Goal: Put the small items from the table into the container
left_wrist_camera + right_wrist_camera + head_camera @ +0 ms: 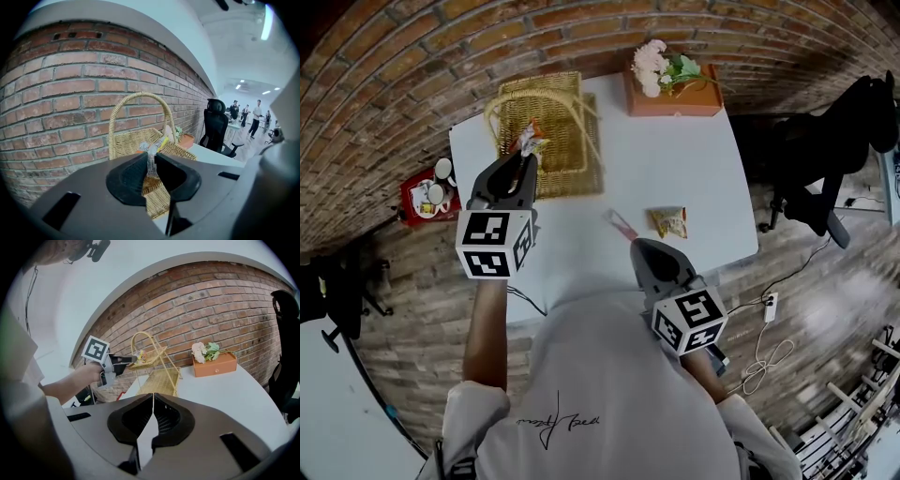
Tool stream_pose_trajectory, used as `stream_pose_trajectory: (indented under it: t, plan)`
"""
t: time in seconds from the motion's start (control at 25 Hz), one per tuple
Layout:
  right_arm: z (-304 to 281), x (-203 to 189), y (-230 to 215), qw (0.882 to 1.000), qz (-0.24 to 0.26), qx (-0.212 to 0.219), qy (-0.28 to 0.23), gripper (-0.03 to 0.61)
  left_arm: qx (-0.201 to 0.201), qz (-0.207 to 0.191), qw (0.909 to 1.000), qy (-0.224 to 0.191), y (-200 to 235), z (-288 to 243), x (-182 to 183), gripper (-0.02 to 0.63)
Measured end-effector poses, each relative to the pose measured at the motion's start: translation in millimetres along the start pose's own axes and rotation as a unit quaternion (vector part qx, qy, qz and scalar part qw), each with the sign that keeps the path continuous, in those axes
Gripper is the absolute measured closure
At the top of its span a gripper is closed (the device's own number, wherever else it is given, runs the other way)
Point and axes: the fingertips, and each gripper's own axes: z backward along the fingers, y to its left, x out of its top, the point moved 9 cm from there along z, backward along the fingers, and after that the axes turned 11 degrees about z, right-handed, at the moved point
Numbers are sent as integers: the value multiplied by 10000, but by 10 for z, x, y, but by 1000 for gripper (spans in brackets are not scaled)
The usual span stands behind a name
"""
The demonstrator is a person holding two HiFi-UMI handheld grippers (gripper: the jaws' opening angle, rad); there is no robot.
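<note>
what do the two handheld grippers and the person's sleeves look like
The left gripper and the right gripper are grey wedge-shaped shells with black ribbed pads. Each carries a white cube printed with black square markers. The person wears a white shirt with small black script; its sleeves leave the forearms bare.

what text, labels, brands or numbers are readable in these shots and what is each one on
No text reads clearly.
White shirt: black handwritten scrawl, illegible.
Snack packet on the table: print too small.
Packet in the left gripper: print blurred.
Marker cubes: square codes only, no letters.
</note>
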Motion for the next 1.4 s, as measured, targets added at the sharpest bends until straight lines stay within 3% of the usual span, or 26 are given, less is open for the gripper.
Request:
stream_pose_trajectory:
  t: [0.36, 1.4]
  plan:
    - [-8, 20, 40, 10000, 55, -10, -23, 557, -44, 288, 9994, -185, 55, 49, 26, 565]
    - [185, 55, 154, 9991, 263, -26, -344, 557, -207, 539, 9967, -574, -159, 438, -27, 565]
